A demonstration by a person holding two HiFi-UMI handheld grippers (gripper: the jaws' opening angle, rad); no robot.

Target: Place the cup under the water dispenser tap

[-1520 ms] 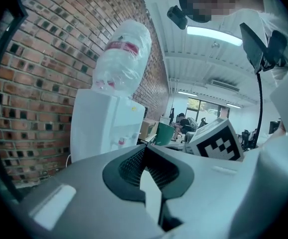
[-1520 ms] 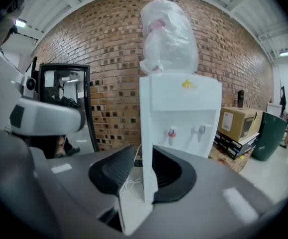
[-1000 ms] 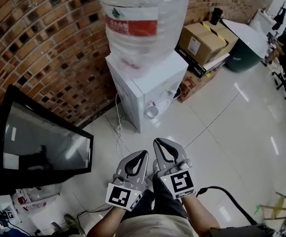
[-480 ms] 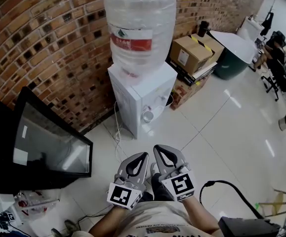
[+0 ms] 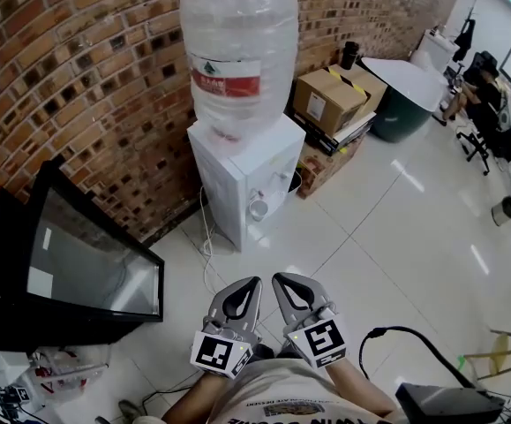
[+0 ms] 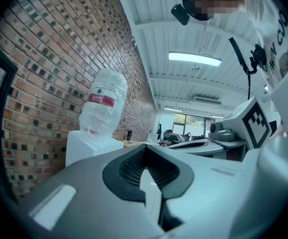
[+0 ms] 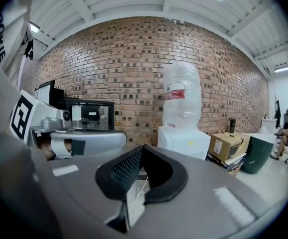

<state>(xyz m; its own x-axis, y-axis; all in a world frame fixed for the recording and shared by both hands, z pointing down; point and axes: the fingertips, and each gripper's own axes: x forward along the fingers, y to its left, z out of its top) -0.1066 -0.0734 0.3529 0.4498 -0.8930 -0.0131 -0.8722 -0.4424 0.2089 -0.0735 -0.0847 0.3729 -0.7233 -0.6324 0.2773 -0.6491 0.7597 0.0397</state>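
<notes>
Two grippers sit low in the head view, side by side and close to the person's body, the left gripper (image 5: 249,283) and the right gripper (image 5: 281,280) both with fingers drawn together and nothing held; below them spreads a glossy pale tiled floor (image 5: 396,237), with a black cable (image 5: 409,334) lying on it at the right; a curved-looking brick wall (image 5: 78,78) backs the room; against it stands the white water dispenser (image 5: 237,170) with a big clear bottle (image 5: 236,51) on top; the cup (image 5: 258,208) sits in the dispenser's front recess, well apart from both grippers; a dark screen (image 5: 78,268) leans at the left, a cardboard box (image 5: 326,100) and a round table (image 5: 407,71) lie to the right.

In the left gripper view the fingers (image 6: 121,171) meet along a thin seam, empty; beyond them are the brick wall, the bottle and a lit ceiling light (image 6: 194,59).

In the right gripper view the fingers (image 7: 116,176) are pressed together, empty; ahead stand the dispenser, the box, the screen and a dark green bin (image 7: 255,153).
</notes>
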